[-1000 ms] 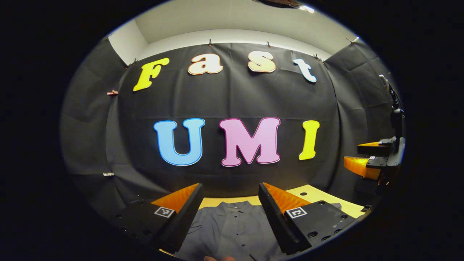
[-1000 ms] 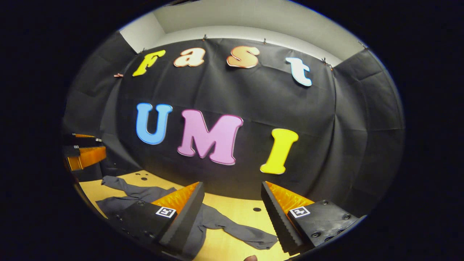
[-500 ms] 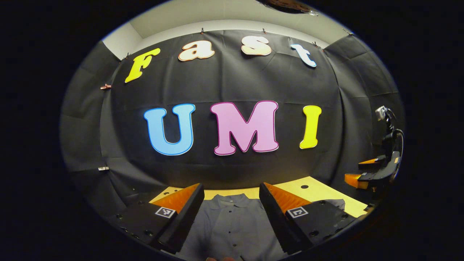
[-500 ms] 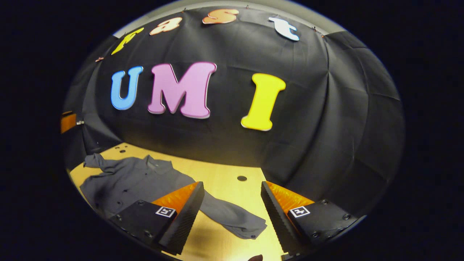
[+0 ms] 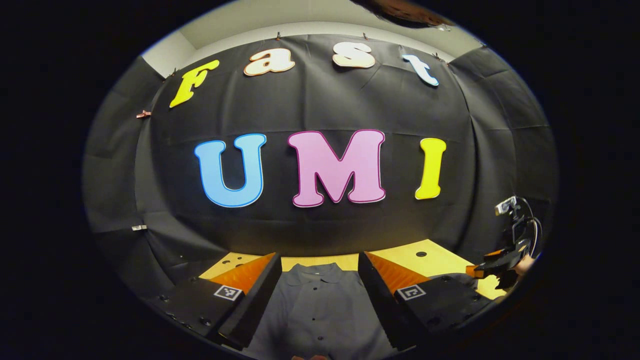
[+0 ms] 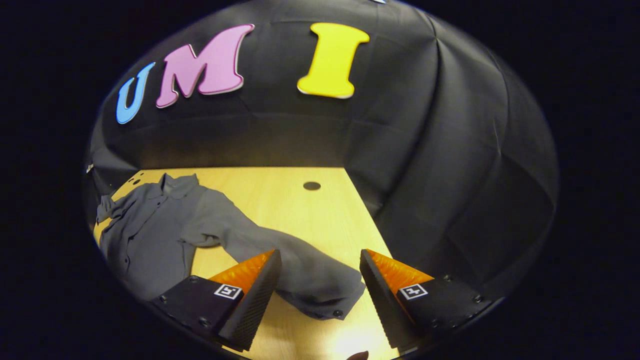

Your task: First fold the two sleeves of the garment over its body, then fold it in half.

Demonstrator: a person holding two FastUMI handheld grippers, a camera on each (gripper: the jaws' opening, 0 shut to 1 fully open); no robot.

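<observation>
A grey shirt (image 6: 150, 235) of soft, matte cloth lies flat on the pale wooden table (image 6: 280, 200), its placket dotted with small dark buttons and its collar pointing toward the black cloth wall. The near sleeve (image 6: 295, 270) runs out loose and rumpled across the boards, and its buttoned cuff ends between the fingers of my right gripper (image 6: 320, 292). Those jaws stand wide apart above the cuff, gripping nothing. A round hole (image 6: 311, 186) sits in the tabletop beyond.

My left gripper (image 5: 317, 295) hangs over the shirt's chest (image 5: 315, 310), jaws likewise spread and empty, the collar just ahead between the ridged, wedge-shaped fingers.

Half a second ago my right gripper looked more at the wall, with the cuff lower in its view; it has since tipped down and come closer, so the table and sleeve fill far more of the picture. My left gripper has barely shifted.

The left gripper view catches my right gripper (image 5: 492, 265) off at the table's right edge, with a bit of the hand (image 5: 524, 263) holding it. The right gripper view gives the whole spread of the sleeve and the far sleeve (image 6: 107, 210) bunched up by the collar.
</observation>
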